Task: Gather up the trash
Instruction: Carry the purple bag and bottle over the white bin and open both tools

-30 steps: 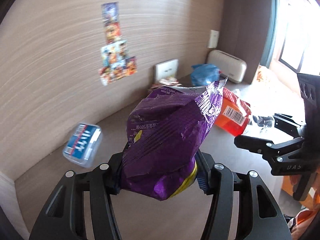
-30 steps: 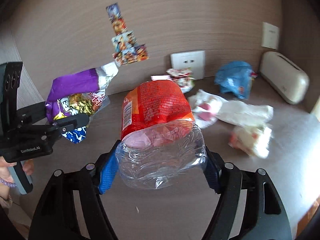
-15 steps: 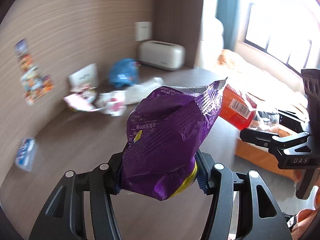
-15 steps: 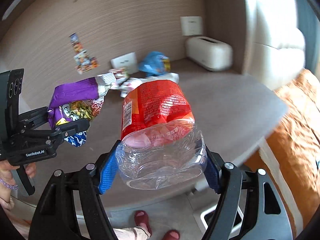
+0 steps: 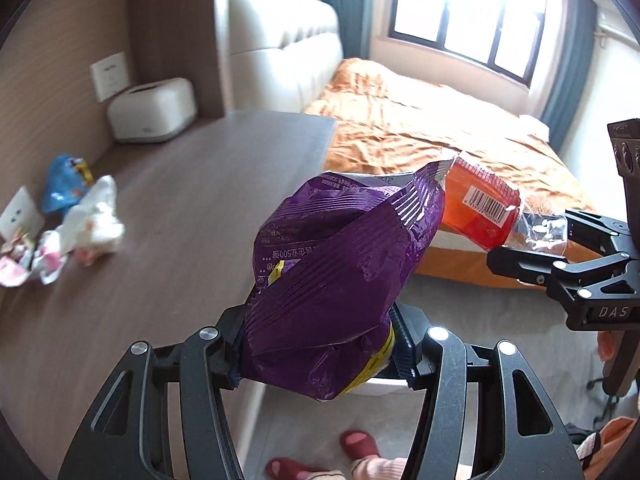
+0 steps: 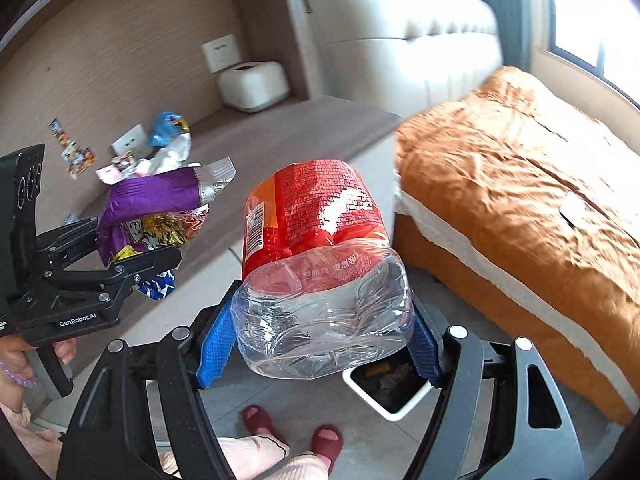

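My left gripper [image 5: 320,350] is shut on a crumpled purple snack bag [image 5: 340,272], which fills the middle of the left wrist view. My right gripper [image 6: 320,344] is shut on a clear plastic bottle with a red label [image 6: 320,260], base toward the camera. Each gripper shows in the other's view: the bottle [image 5: 484,210] at the right, the purple bag [image 6: 152,216] at the left. A white-rimmed trash bin [image 6: 394,390] stands on the floor below the bottle, partly hidden by it. More trash lies on the brown desk [image 5: 180,208]: white wrappers [image 5: 92,224] and a blue bag [image 5: 66,184].
A white toaster-like box [image 5: 154,110] sits at the desk's back against the wall. A bed with an orange cover [image 6: 520,184] fills the right. A person's feet in red slippers [image 6: 294,428] stand on the tiled floor beside the bin.
Both grippers swung right, away from the wall and desk toward the bed and floor, still holding the bag and bottle. The bin and the feet have come into view.
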A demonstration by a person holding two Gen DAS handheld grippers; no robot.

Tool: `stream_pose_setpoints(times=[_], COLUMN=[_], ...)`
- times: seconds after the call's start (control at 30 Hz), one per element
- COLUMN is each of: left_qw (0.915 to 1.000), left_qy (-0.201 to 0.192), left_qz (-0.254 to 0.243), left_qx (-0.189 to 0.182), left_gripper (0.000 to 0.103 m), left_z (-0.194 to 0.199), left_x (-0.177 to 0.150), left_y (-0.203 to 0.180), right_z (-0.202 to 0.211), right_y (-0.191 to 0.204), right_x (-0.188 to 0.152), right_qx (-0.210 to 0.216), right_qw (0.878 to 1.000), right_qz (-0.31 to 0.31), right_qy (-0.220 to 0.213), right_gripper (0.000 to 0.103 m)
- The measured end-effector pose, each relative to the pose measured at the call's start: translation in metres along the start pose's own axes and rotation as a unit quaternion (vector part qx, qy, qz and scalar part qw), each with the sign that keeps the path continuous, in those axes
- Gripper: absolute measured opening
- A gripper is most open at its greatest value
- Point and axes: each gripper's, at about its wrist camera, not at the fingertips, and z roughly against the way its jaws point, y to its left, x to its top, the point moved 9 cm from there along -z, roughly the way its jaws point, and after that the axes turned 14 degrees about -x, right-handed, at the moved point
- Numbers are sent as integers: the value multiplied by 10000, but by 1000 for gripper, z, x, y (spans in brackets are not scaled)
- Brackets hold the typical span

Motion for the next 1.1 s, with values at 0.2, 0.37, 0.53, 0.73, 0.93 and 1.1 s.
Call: stream_pose_setpoints(times=[0.2, 0.37, 0.53, 0.73, 0.93, 1.1], left_qw=[9988, 9960, 9903, 9814, 9693, 9599], left_qy=[348, 787, 1282, 1862, 2397, 2740], left_qz=[-216, -160, -93, 110, 341, 310], left_qx=[-265, -387, -534, -463, -431, -499], left_gripper=[55, 55, 55, 56, 56, 56], left_z=[-51, -105, -166, -253, -333, -390], left_x=[-5, -27, -60, -114, -171, -215], left_y=[-32, -39, -42, -31, -11, -8], right_z=[-4, -30, -73, -138, -219, -278], right_y=[-42, -68, -82, -91, -92, -88], right_x=[-22, -57, -100, -148, -198, -229], right_qx=[-265, -488, -645, -737, -715, -679], right_qw=[9988, 9946, 9865, 9770, 9664, 9617], right_qz=[-390, -803, -1177, -1391, -1532, -1544], right_qy=[104, 441, 936, 1441, 1936, 2163], right_gripper=[74, 74, 74, 74, 74, 74])
